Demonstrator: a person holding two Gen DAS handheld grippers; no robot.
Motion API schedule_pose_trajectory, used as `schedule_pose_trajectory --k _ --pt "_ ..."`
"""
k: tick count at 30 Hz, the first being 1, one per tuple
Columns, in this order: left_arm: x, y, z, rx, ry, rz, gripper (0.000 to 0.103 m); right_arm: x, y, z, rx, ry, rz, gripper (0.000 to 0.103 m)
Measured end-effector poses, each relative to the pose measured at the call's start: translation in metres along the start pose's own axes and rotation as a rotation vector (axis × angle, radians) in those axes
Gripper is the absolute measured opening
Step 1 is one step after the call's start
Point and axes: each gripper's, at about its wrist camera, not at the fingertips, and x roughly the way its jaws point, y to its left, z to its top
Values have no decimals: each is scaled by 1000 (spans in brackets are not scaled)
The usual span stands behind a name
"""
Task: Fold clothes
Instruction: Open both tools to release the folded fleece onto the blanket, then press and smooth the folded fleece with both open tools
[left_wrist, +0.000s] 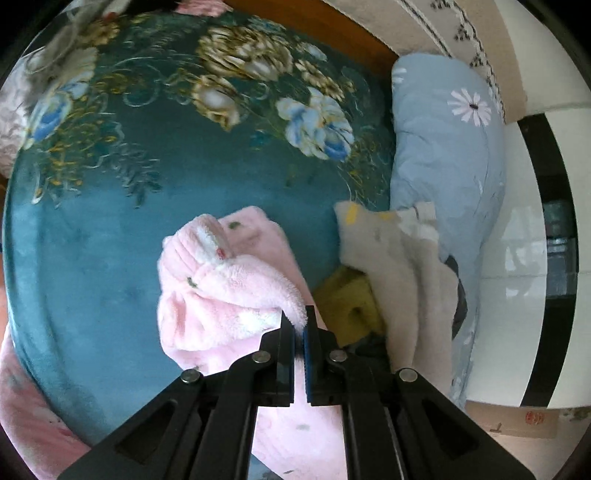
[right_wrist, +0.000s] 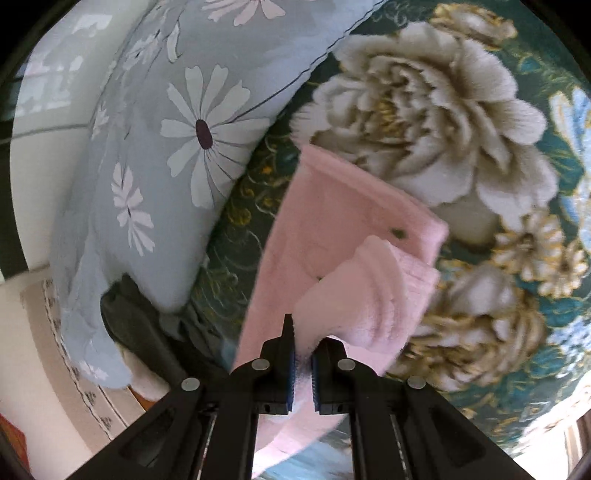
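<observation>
Pink fleece garment (left_wrist: 229, 295) soft, light, floppy; take by edges. Left gripper (left_wrist: 299, 325) and right gripper (right_wrist: 301, 341) both pinching fleece folds.

Both wrist cams close, looking down; share pink garment (left_wrist: 229, 288), bedspread (left_wrist: 110, 221).

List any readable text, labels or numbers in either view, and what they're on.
None can be read.
Red round stamp on the cardboard box, left wrist view: too blurred to read.
Pink fleece garment: only small printed motifs, no visible tag.
</observation>
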Motion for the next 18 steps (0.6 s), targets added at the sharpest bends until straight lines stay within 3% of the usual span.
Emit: schedule_pose_trajectory --k 6,9,10,12,13,14,18 --pt "30 -16 10 -1 -7 -58 3 27 7 10 116 -75 101 7" --pt "45 -13 14 -22 -52 -162 4 32 9 9 112 -147 144 11" --pt "49 -12 14 -26 -62 -191 10 33 10 8 101 -172 156 11" --pt "54 -6 12 -18 -63 -207 27 35 14 7 55 -195 191 30" --pt "56 -3 12 -13 -63 -215 34 36 15 7 30 -204 204 53" --pt "58 0 11 -9 -64 -223 35 34 17 6 1 -212 208 58" --pt "56 8 4 37 -63 -247 36 20 13 -1 -107 -257 211 58"
